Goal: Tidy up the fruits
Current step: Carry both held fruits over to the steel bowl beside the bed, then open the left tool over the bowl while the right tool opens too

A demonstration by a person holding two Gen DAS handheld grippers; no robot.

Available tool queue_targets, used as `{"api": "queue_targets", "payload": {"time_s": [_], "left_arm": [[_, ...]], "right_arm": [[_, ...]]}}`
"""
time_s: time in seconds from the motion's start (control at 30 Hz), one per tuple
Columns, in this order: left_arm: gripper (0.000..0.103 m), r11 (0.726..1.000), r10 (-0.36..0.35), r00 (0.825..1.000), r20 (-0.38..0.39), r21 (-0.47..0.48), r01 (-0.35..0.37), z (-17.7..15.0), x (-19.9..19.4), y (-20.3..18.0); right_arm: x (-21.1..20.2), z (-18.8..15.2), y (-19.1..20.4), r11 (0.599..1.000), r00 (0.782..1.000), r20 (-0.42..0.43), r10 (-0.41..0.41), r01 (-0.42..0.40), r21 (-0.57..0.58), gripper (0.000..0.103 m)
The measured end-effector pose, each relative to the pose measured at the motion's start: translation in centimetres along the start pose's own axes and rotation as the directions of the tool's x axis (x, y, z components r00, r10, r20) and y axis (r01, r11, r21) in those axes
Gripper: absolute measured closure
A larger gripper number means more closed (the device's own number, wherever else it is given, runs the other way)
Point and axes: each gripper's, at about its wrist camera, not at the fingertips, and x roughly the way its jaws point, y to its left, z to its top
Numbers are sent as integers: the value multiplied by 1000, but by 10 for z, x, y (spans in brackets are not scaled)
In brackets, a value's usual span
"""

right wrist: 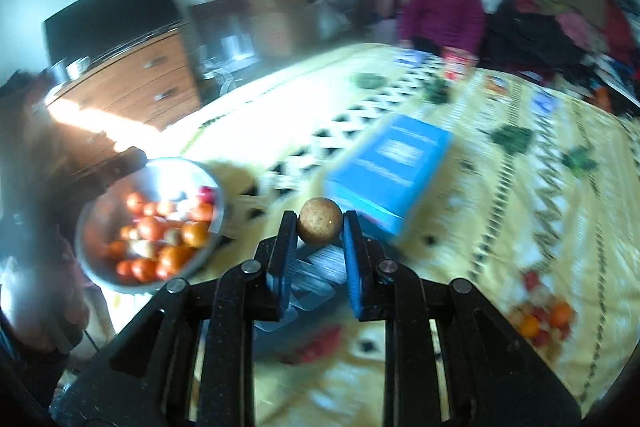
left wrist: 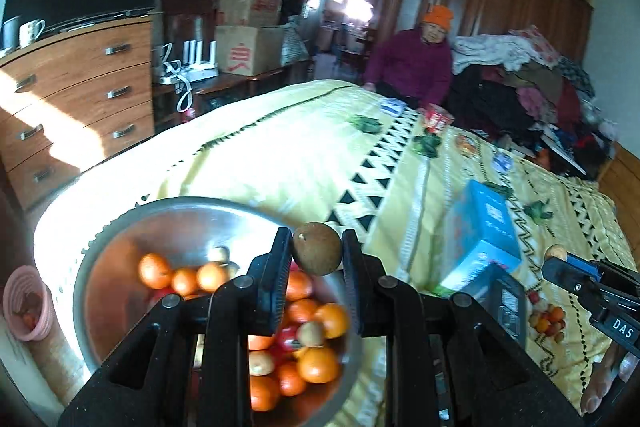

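At the near left corner of the bed [left wrist: 280,155], a round steel bowl [left wrist: 168,223] sat on the yellow patterned quilt, heaped with small orange and pale fruits [left wrist: 316,363]. Above its rim, the left gripper [left wrist: 317,253] had its fingers clamped on a small round brown fruit [left wrist: 317,253]. To its right, near a blue cardboard box [left wrist: 486,227] lying farther in on the bed, the right gripper [right wrist: 320,227] likewise had its fingers pinched on a tan round fruit [right wrist: 320,225].

Both fruits were held only at the fingertips, on curved, hard-looking skins. A quick swing or a knock against the bowl rim could probably have squeezed either one out, and it would likely have rolled over the near edge onto the floor. The bowl stood close to that edge on soft bedding; a hard drop or a nudge might have tipped it and spilled everything. The right-hand view was blurred, so its clearance from the box could not be judged.
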Motion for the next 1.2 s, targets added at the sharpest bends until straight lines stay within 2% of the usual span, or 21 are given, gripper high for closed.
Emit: {"api": "queue_targets", "payload": {"time_s": [0.1,0.23,0.43,0.83,1.2], "left_arm": [[78,998,61,996,-61,-28,-63,-9,13,36],[78,994,92,990,-110,-41,-97,-26,25,61],[78,994,91,988,-126,-53,-98,-33,25,82],[78,993,90,986,-139,-59,-99,-36,33,89],[78,990,108,983,-149,-69,-119,-36,34,97]], "right_arm": [[31,11,55,993,996,-47,81,-85,-86,80],[67,8,97,979,988,-106,113,-129,-159,80],[88,7,119,971,982,-141,126,-152,-185,80],[102,8,130,973,980,-163,109,-139,-185,80],[112,6,140,969,974,-185,130,-164,-186,80]]}}
